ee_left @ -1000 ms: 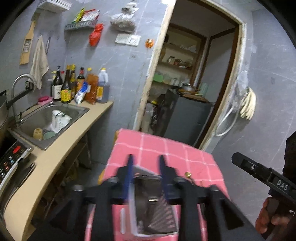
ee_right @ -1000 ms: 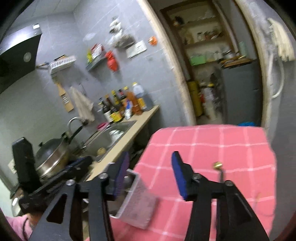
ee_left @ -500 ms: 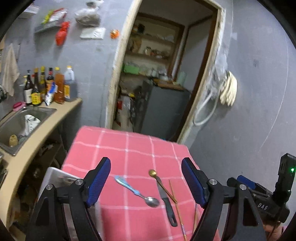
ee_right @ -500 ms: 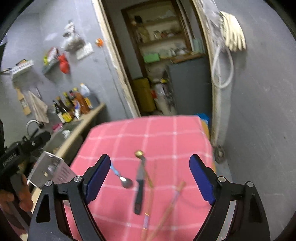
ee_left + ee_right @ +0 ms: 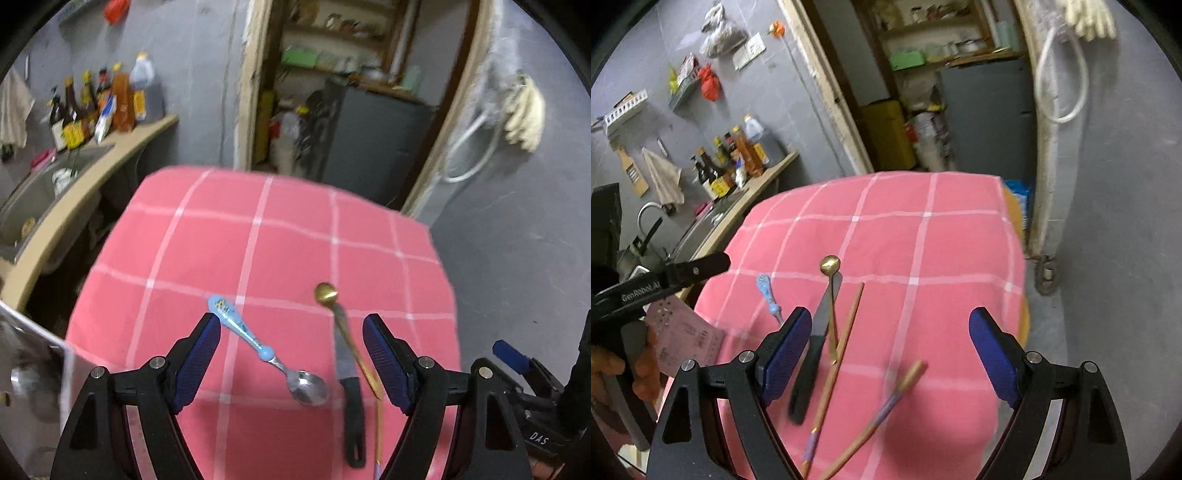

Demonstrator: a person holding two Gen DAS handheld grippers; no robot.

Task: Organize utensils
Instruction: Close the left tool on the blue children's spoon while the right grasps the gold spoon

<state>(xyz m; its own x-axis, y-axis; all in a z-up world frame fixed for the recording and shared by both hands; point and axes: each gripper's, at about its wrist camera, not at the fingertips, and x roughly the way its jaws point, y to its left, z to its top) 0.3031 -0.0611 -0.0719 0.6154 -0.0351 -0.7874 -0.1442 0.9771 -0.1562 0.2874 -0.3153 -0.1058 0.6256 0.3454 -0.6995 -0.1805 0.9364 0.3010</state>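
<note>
A: Gripper status?
B: My left gripper [image 5: 291, 363] and right gripper [image 5: 886, 360] both spread wide, nothing clamped.
A: Utensils?
B: On the pink cloth [image 5: 288, 240]: blue-handled spoon [image 5: 266, 354] left, knife [image 5: 349, 391] under gold spoon [image 5: 341, 325], chopsticks [image 5: 842, 350] right.

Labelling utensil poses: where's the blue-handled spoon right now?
The blue-handled spoon lies on the pink checked cloth in the left wrist view, left of the black-handled knife, between the open left gripper fingers.

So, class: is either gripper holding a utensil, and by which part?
Nothing is held. The left gripper and right gripper are both open above the utensils.
</note>
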